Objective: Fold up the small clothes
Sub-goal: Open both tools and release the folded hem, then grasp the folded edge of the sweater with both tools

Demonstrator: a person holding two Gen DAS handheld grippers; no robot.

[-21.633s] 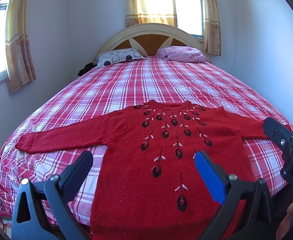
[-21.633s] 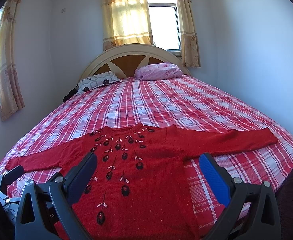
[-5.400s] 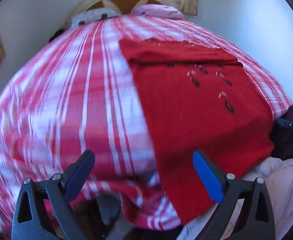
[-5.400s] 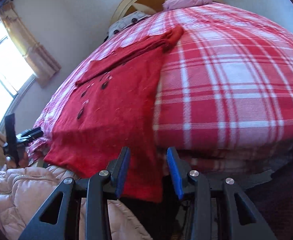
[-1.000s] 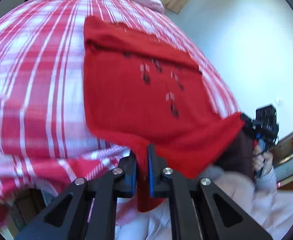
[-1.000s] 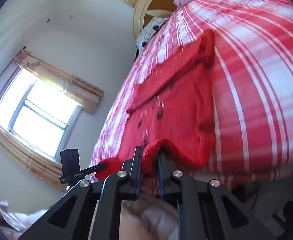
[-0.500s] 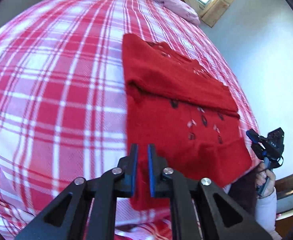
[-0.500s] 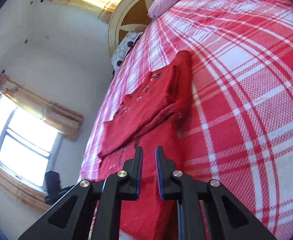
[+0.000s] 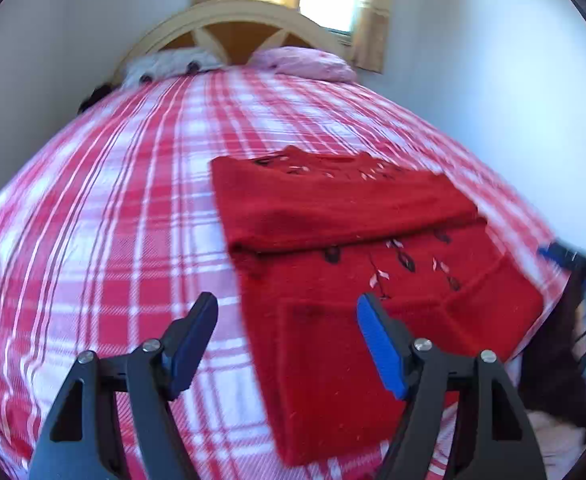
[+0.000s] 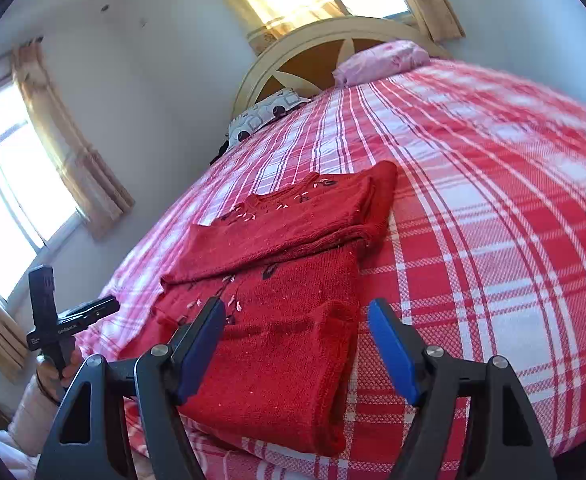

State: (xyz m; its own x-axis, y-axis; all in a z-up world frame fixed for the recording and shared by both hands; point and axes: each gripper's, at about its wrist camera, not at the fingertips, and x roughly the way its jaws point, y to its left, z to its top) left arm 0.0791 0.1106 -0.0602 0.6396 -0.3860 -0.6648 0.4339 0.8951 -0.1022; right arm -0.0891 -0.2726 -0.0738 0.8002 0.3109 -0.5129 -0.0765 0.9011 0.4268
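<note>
The red knitted sweater [image 9: 373, 248] lies on the bed, in the lower right part of the left wrist view and in the lower middle of the right wrist view. Its sleeves are folded across the chest, and the bottom hem is turned up over the body, so we see a second layer near us. The black and white flower embroidery [image 9: 405, 260] shows between the two folds.

We judge that the hem fold was just laid down. The left tongs [image 9: 283, 338] have just been opening and now stand wide with nothing between them; the sweater's near left corner lies under the gap. The right tongs [image 10: 297, 340] have also just been opening and hold nothing, above the near right corner.

The next move probably calls for taking the folded edge again at both corners and bringing it up toward the collar, keeping both sides even.

The bed has a red and white plaid sheet [image 9: 113, 220]. Behind are a pink pillow [image 9: 305, 62], a cream headboard [image 9: 233, 20] and curtained windows.
</note>
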